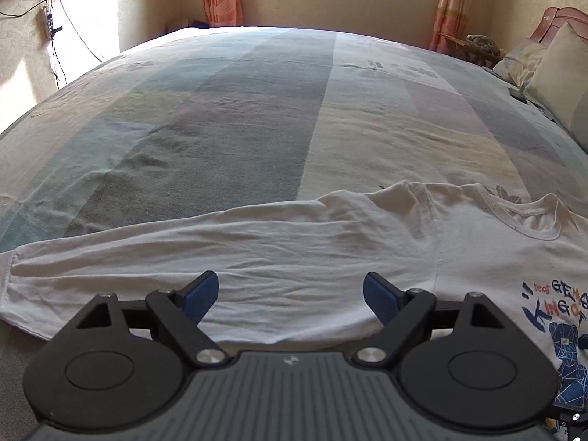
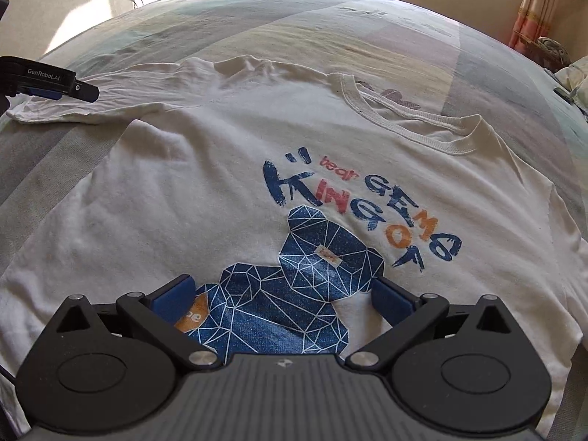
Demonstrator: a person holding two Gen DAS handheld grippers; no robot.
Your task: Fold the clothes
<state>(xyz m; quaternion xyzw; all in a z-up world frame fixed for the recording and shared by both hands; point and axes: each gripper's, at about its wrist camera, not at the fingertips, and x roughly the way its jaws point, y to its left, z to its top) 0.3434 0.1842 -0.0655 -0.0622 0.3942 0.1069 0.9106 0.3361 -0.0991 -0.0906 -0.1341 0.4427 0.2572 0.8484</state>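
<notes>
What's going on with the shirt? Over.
Left gripper open above sleeve. Right gripper open over shirt, flat on bed, unfolded. Nothing in the way.

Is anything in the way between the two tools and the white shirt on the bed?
Nothing visible. The left tool hangs open over the sleeve, the right tool open over the white shirt.

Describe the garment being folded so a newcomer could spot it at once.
A bed with a pastel patchwork sheet fills the room. On its near edge lies a white long-sleeved shirt, spread flat. Its blue geometric bear print marks it out.
</notes>
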